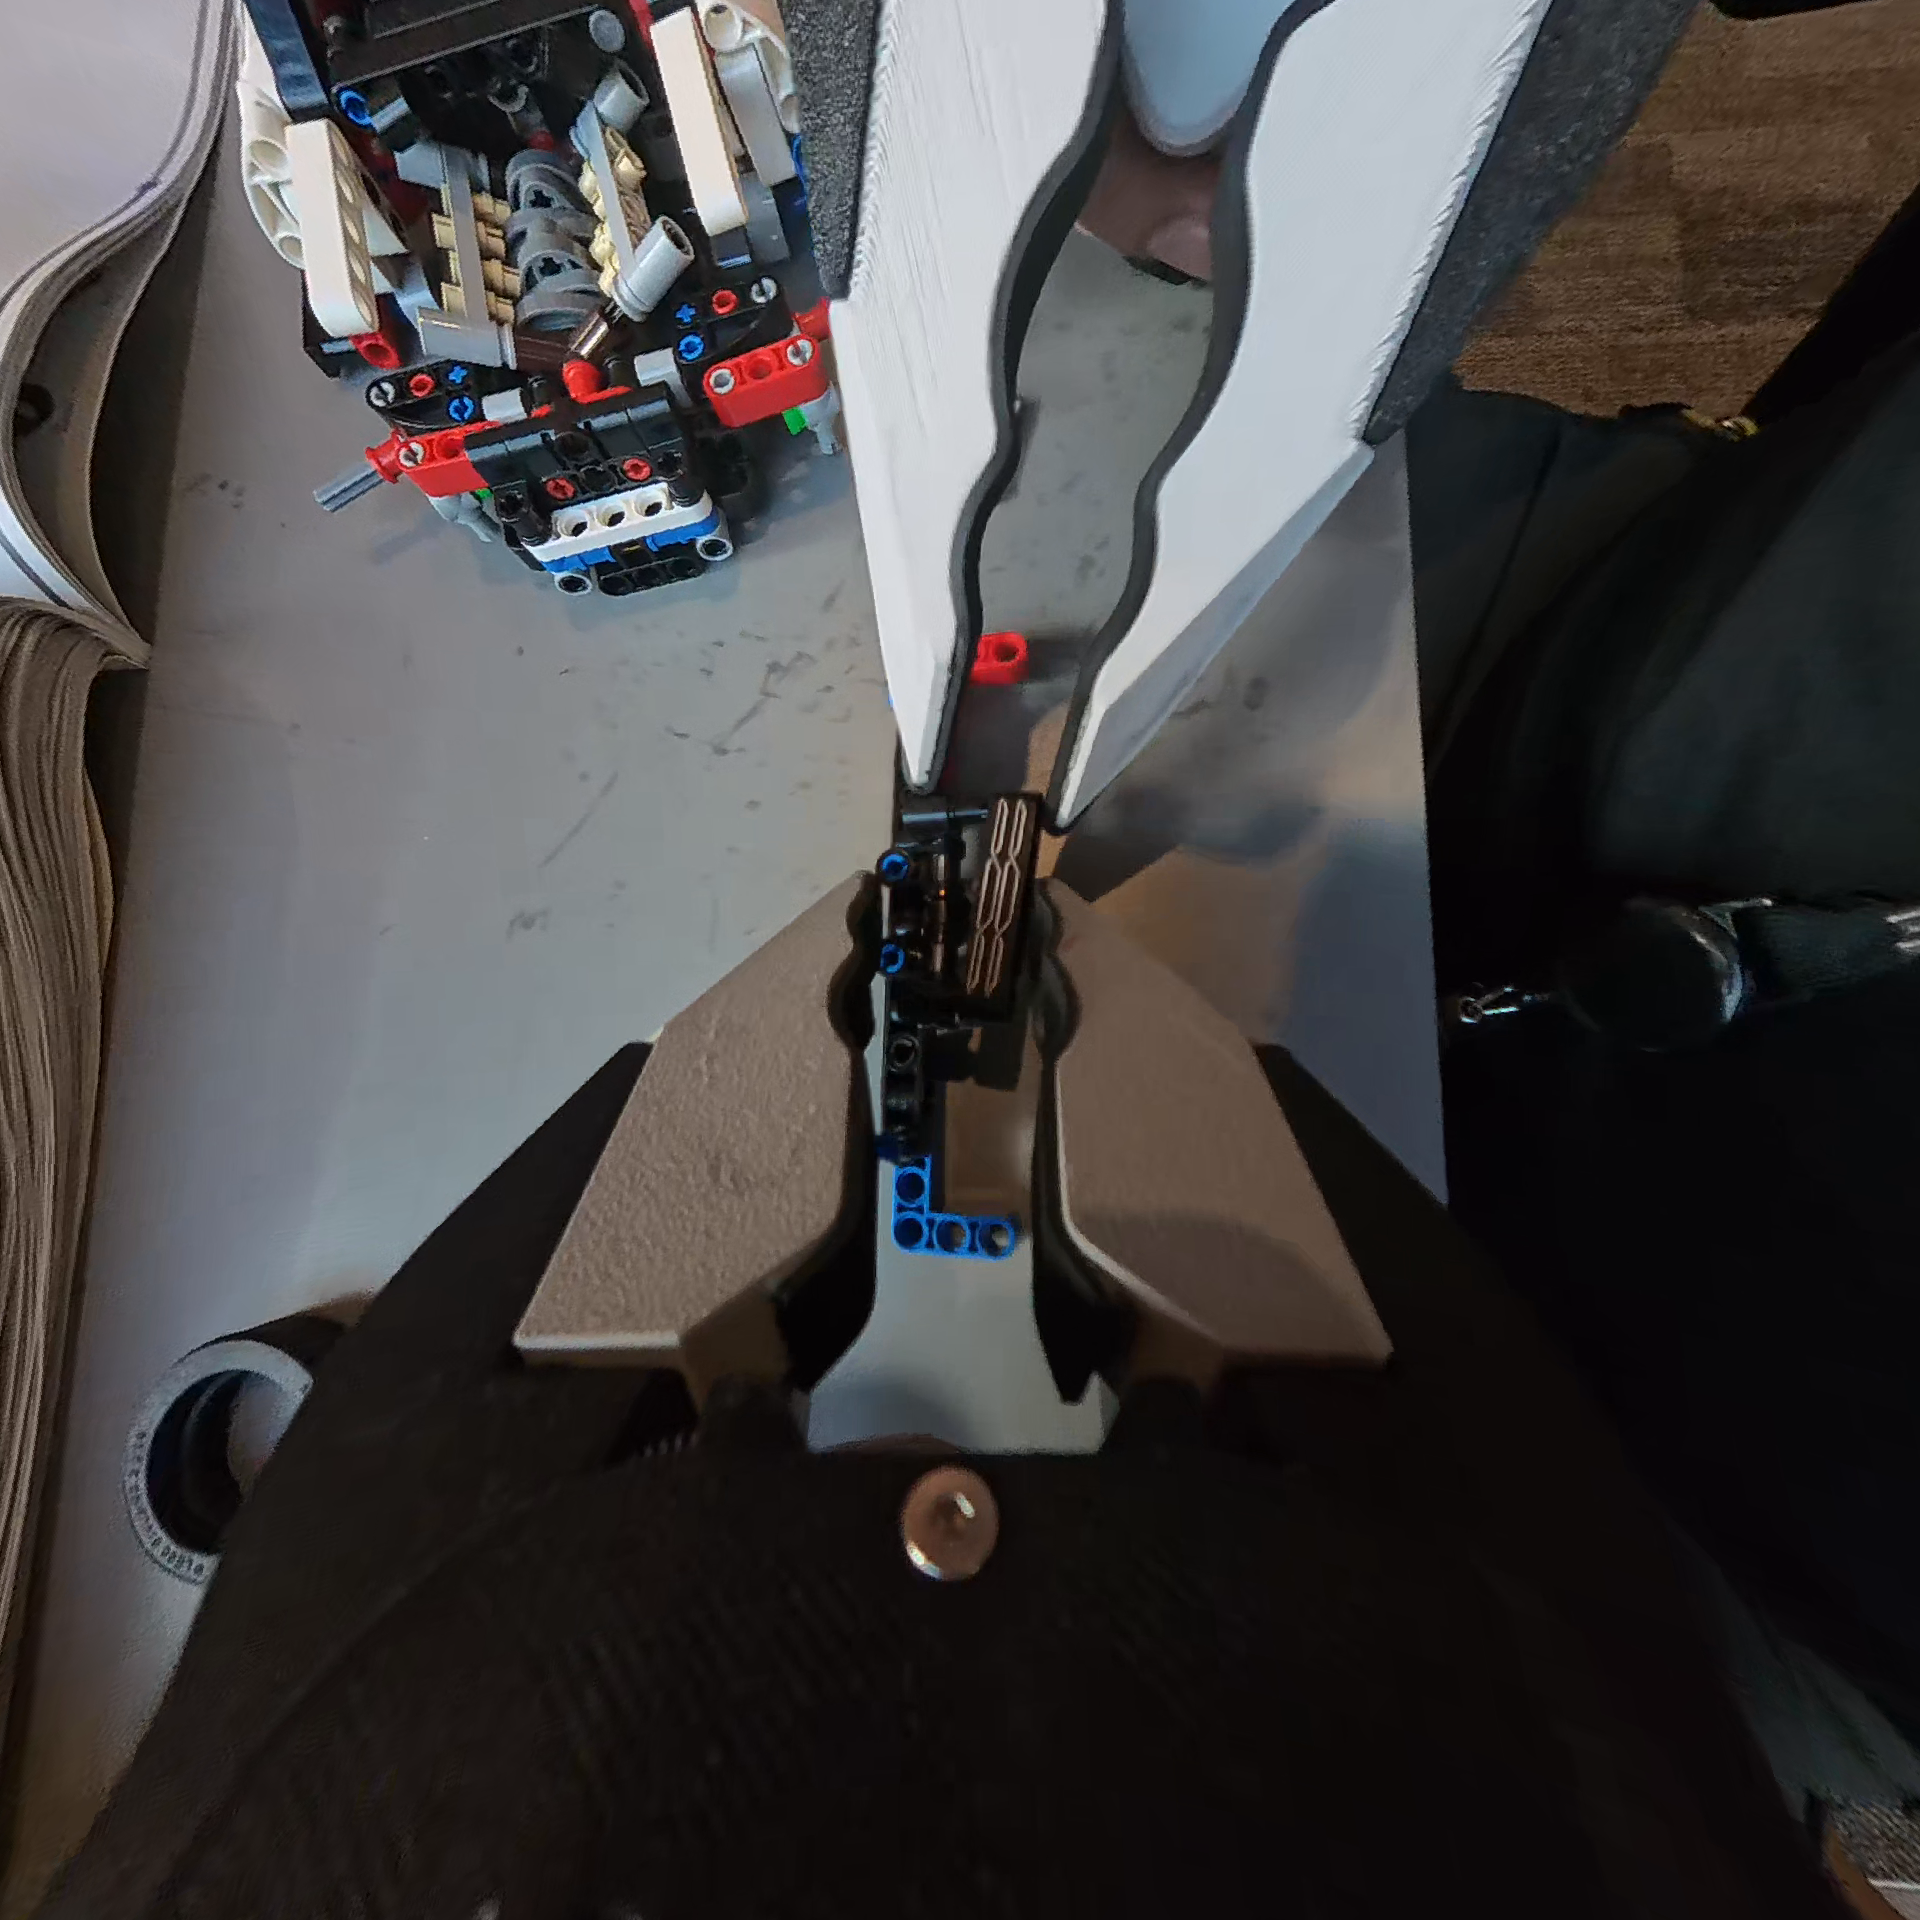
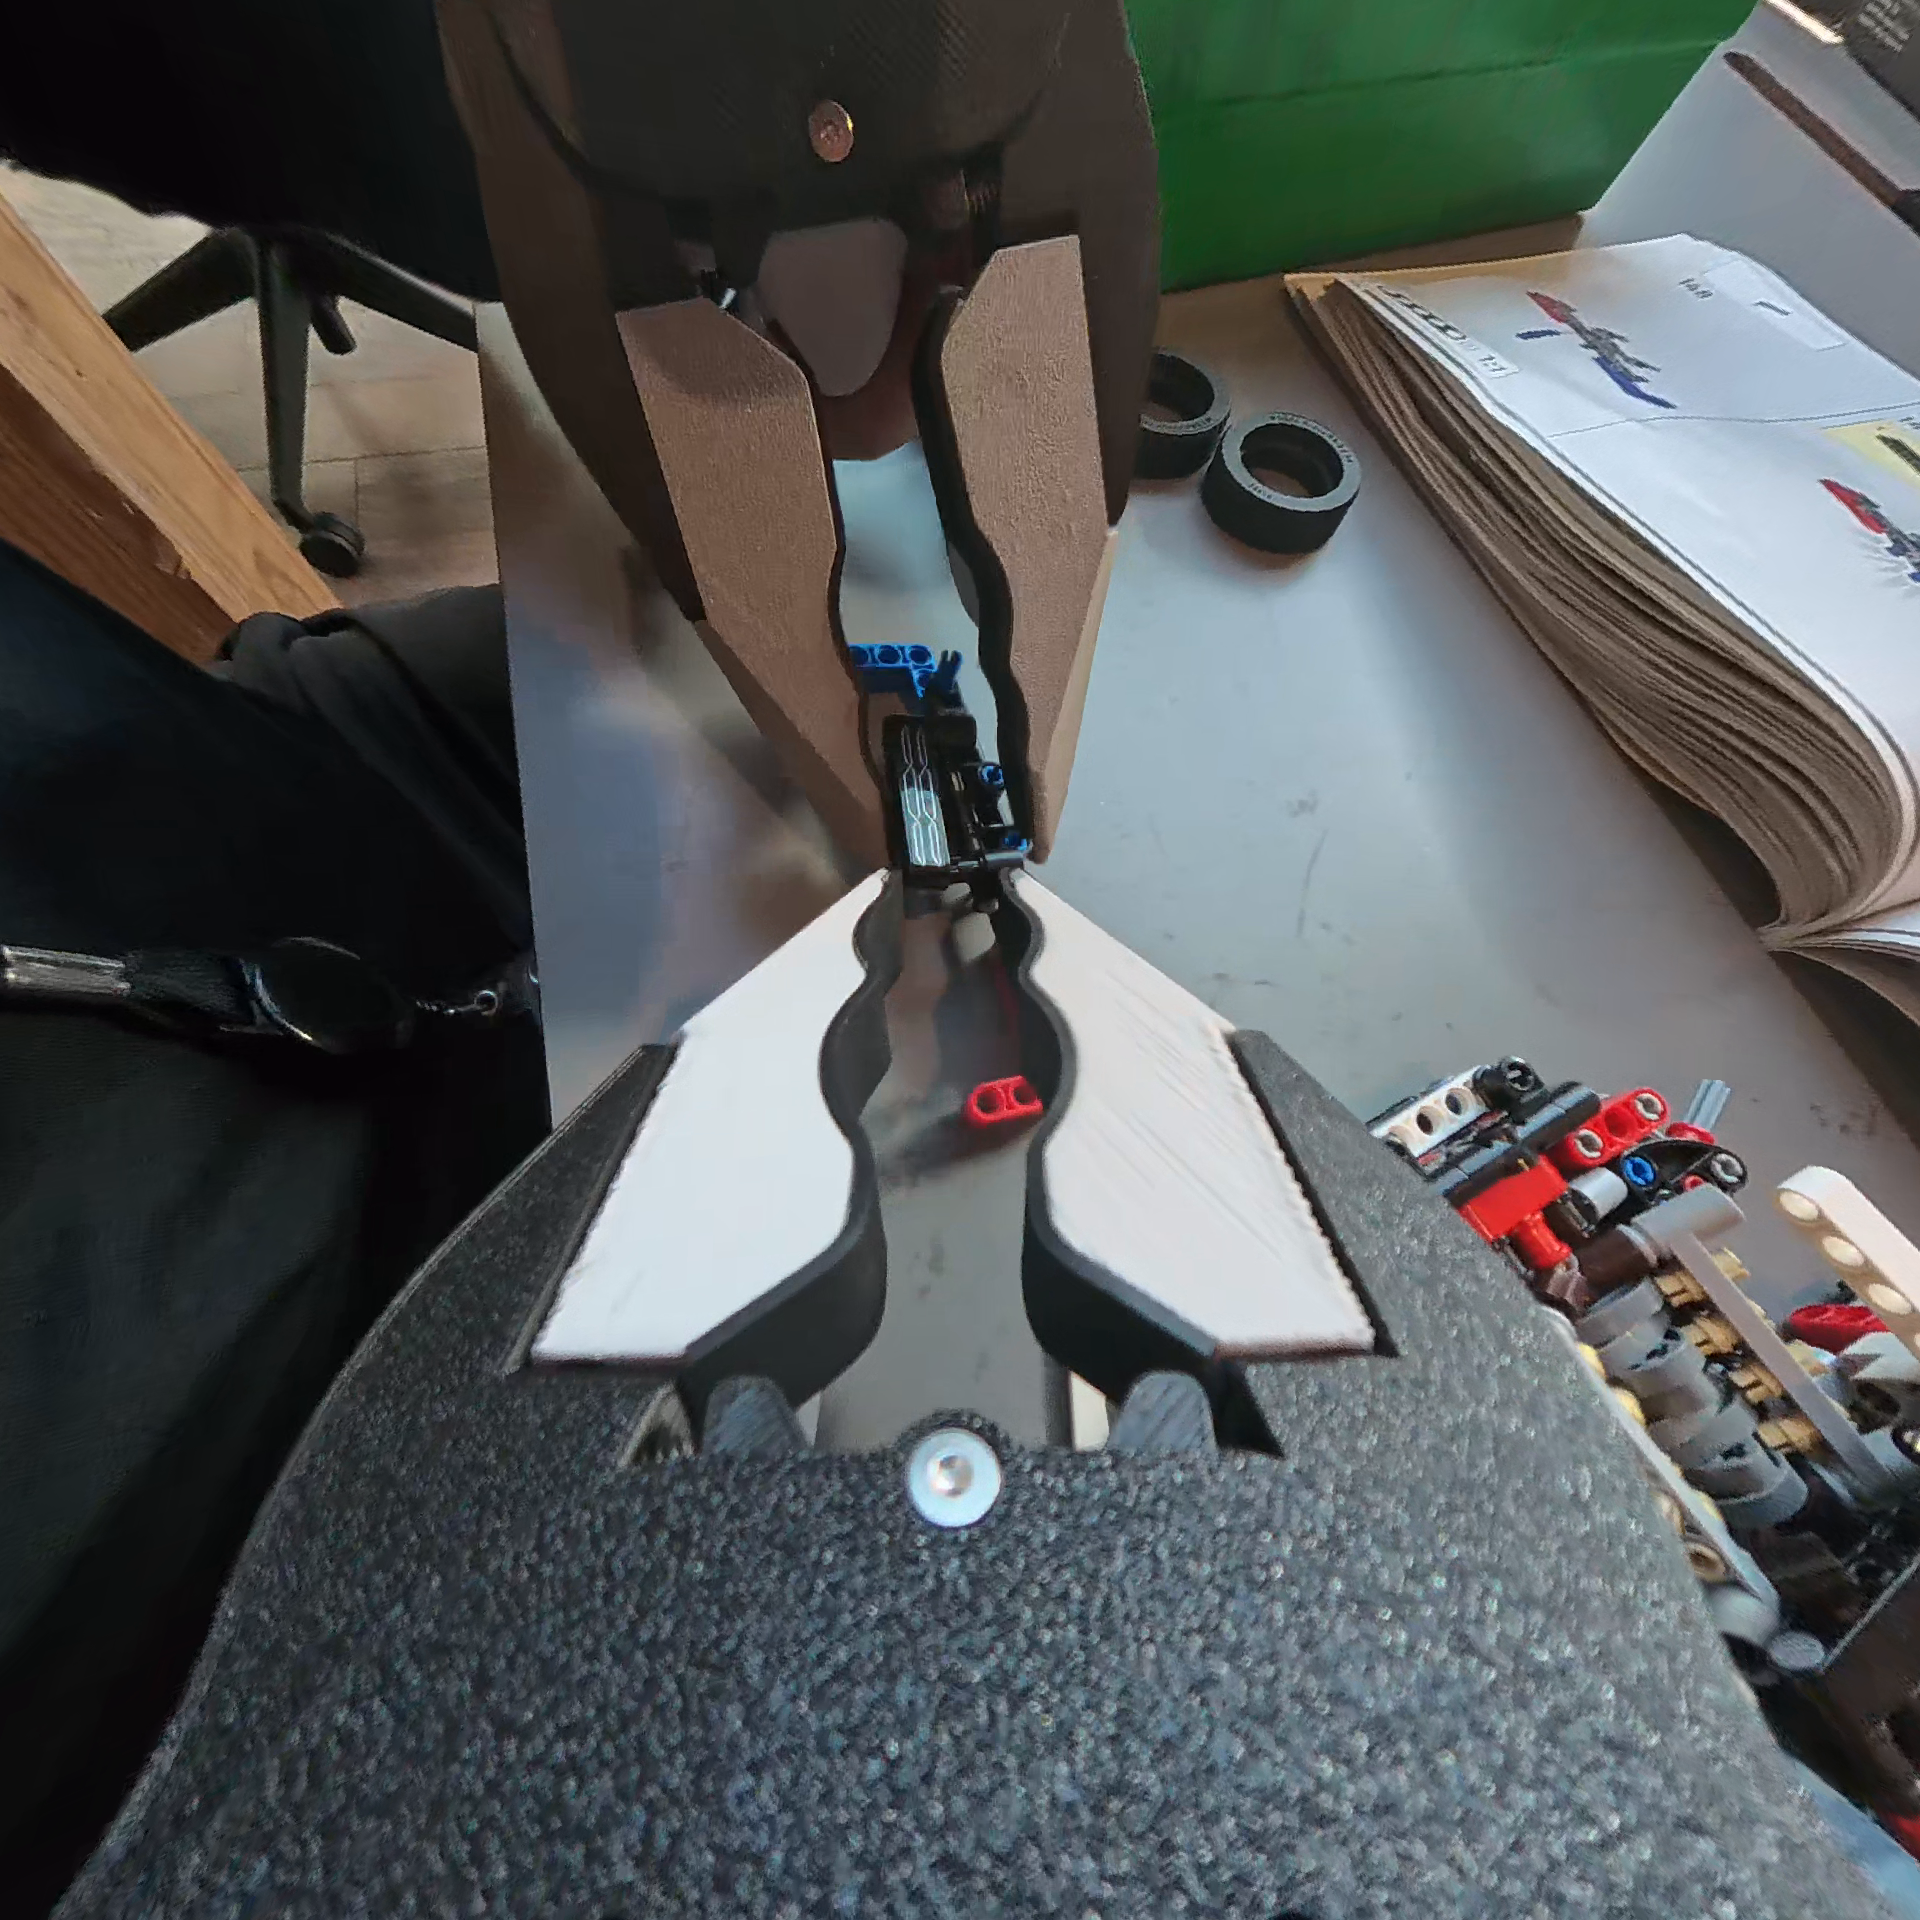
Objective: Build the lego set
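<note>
Small black subassembly (image 1: 951, 935) with blue corner beam sitting mid-frame above bench (image 1: 468, 831), left claw (image 1: 951, 914) gripping it narrow. Right claw (image 2: 951, 883) coming from 12 o'clock, tips pinching its top end, apparently closed on it. Keeping both claws aligned, pressing straight, avoiding twist. Red connector (image 2: 1000, 1101) lying loose underneath. Big model (image 1: 540, 312) at 11 o'clock: glossy studded plastic. Booklet (image 2: 1662, 582) matte paper.
</note>
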